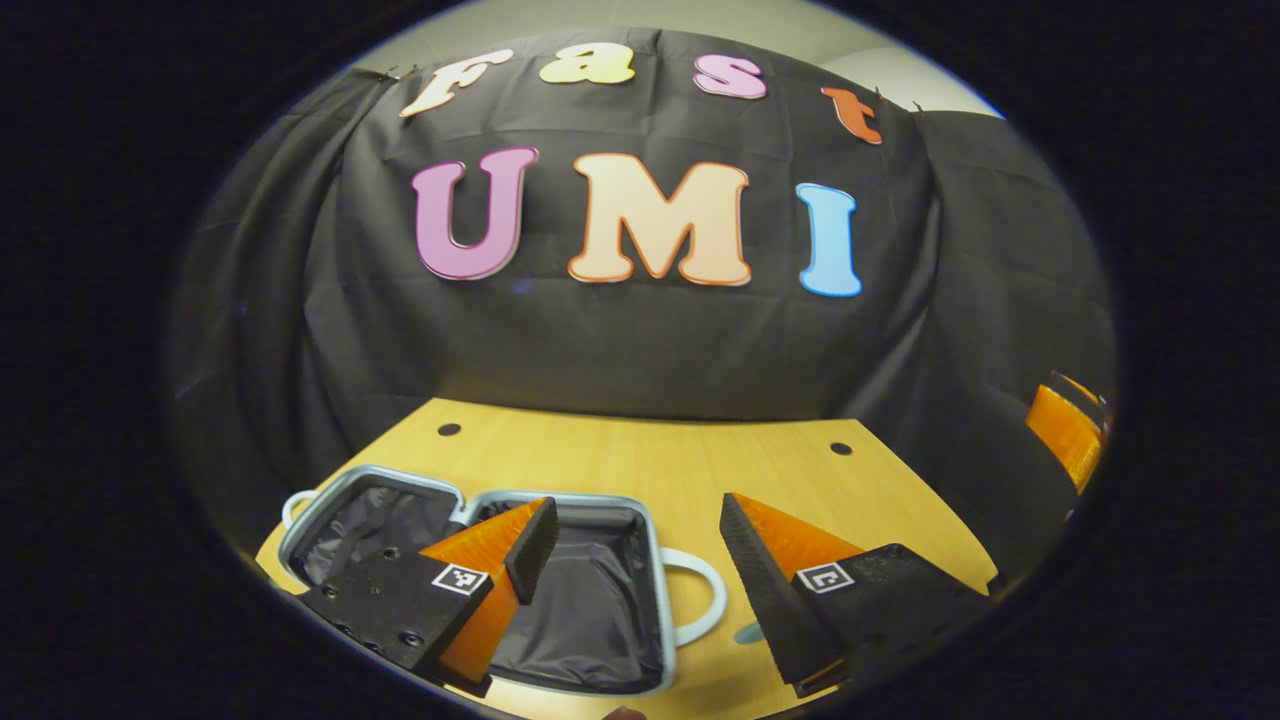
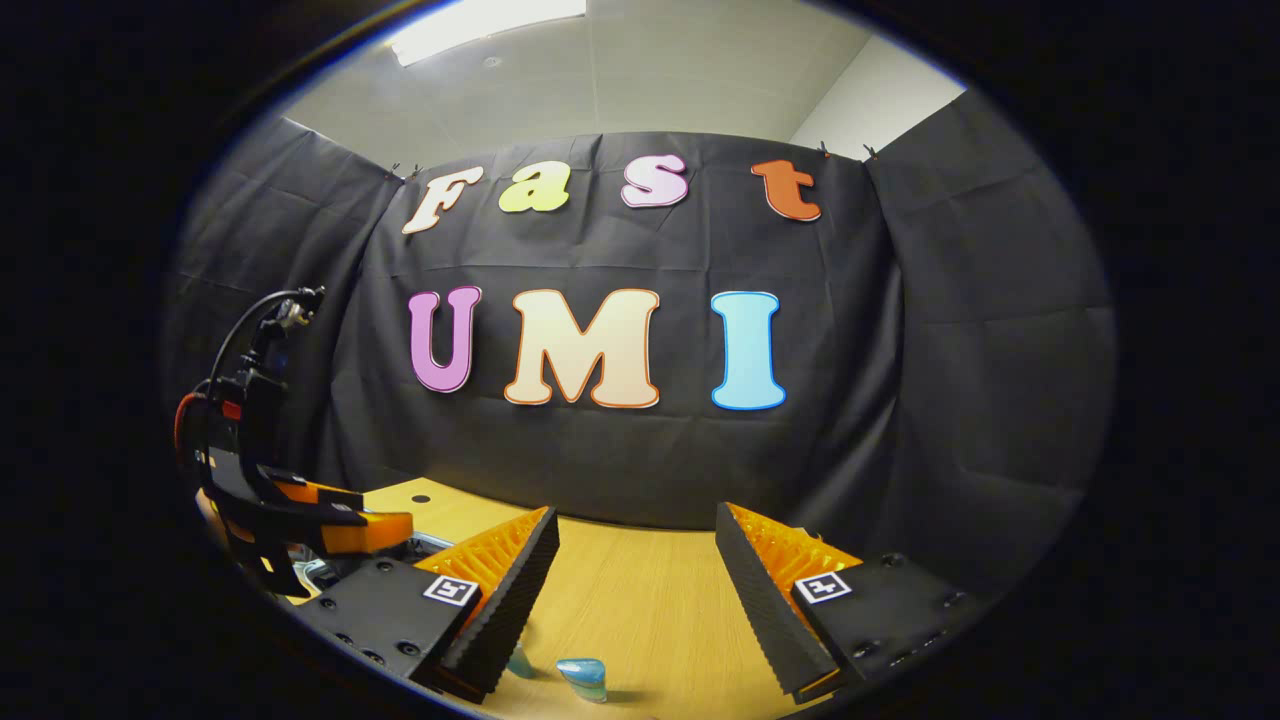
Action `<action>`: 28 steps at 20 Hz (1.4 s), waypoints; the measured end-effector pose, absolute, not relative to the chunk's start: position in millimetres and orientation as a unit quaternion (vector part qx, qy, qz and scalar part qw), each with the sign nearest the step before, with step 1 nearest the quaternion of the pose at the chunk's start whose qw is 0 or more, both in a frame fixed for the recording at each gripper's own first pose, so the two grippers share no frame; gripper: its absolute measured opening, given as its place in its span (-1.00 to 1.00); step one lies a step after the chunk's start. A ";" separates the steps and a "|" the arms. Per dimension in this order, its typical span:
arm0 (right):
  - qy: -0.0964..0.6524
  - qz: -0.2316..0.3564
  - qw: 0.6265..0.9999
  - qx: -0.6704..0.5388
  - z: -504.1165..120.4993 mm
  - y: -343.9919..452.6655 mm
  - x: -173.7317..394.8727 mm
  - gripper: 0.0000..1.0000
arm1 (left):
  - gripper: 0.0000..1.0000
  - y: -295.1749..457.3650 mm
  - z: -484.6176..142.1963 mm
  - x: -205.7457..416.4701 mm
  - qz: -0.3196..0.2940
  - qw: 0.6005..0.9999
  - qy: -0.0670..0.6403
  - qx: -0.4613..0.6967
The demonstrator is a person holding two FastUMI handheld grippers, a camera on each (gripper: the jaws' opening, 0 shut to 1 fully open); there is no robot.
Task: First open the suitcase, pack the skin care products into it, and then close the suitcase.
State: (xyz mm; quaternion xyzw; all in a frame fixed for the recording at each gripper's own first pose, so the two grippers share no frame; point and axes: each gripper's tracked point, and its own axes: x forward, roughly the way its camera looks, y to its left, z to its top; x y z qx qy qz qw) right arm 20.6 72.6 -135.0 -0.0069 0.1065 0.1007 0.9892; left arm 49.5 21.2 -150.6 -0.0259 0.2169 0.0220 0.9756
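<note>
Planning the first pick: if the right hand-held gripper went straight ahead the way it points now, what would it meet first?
Probably nothing close: the open right hand-held gripper points over bare wooden table toward the black cloth wall. The small blue bottle lies lower, between the fingers; depth is uncertain.

wall: black cloth | table: light wood | ceiling light lit

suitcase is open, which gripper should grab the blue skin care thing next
Right, probably. The small blue product lies on the table just ahead of the right gripper, whose fingers are open. The left gripper, also open, hangs over the open suitcase.
</note>
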 end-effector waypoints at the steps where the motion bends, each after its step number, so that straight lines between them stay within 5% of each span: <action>1: 0.109 0.102 0.989 -0.009 -136.9 67.9 19.0 0.97 | 0.92 10.6 -158.6 48.4 0.014 0.974 0.224 -0.029; 21: 0.145 0.116 0.981 -0.057 -174.9 1.0 -17.2 0.97 | 0.87 -96.5 -301.9 26.0 -0.042 0.940 0.328 -0.084; 23: 0.144 0.122 0.980 -0.060 -181.7 5.8 -20.8 0.97 | 0.63 -101.1 -315.9 28.3 -0.049 0.937 0.335 -0.090; 26: 0.158 0.138 0.976 -0.054 -201.7 23.7 -26.6 0.96 | -0.05 -97.5 -324.6 37.0 -0.058 0.939 0.332 -0.072; 28: 0.162 0.157 0.973 -0.048 -209.7 41.5 -27.9 0.98 | -0.22 -95.0 -319.0 36.2 -0.055 0.937 0.337 -0.073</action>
